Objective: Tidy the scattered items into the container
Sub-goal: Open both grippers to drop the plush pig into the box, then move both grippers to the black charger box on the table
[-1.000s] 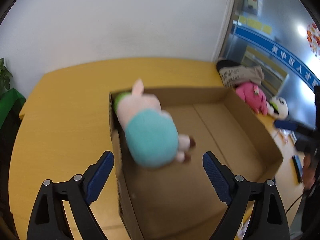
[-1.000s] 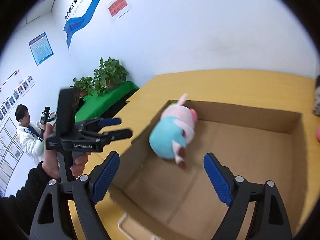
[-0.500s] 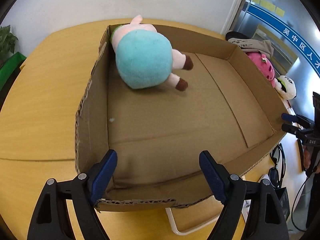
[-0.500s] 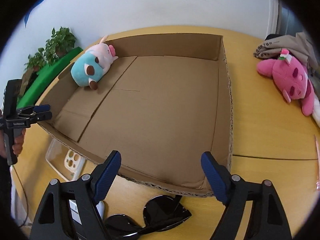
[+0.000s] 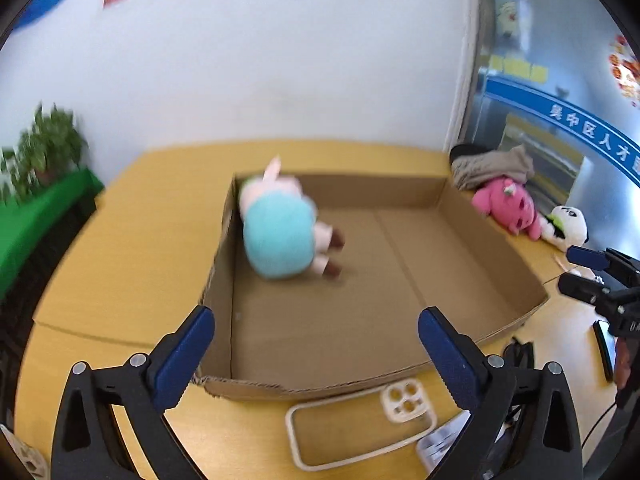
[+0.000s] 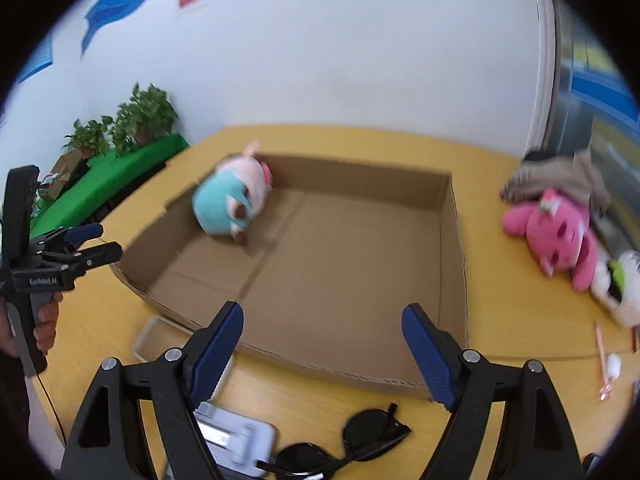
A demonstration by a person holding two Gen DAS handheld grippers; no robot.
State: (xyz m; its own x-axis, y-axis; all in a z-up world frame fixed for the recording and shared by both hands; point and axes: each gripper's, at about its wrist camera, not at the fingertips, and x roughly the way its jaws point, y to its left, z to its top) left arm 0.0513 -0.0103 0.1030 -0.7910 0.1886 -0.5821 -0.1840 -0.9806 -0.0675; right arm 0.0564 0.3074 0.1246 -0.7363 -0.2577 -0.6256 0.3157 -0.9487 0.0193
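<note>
My left gripper (image 5: 316,354) is empty, its jaws opening with nothing between them; my right gripper (image 6: 322,354) also stands wide and holds nothing.

Closest to me, just under and ahead of my left fingers, lies the clear phone case (image 5: 360,428), flat on the yellow table (image 5: 120,272), its long side running roughly across my view and its camera end toward the right. It sits just outside the near wall of the cardboard box (image 5: 256,388). Beneath my right gripper I see the black sunglasses (image 6: 340,448), folded, long axis across my fingers, and to their left a grey-white device (image 6: 236,440) I cannot identify.

Beyond both grippers the box opens out, with only the teal and pink plush (image 5: 280,232) inside, in the far left corner.

Farther off, to the right of the box and outside it, the pink plush (image 6: 560,232) lies on the table beside a white plush (image 6: 616,284), with a pile of grey cloth (image 6: 560,176) behind them. A thin pink stick-like item (image 6: 606,364) lies nearer, off my right finger.

I judge the pink plush is the right hand's to fetch, being on its side and well apart from the left. The phone case is the nearer pick for my left: straight down and slightly right, best taken across its narrow width.
</note>
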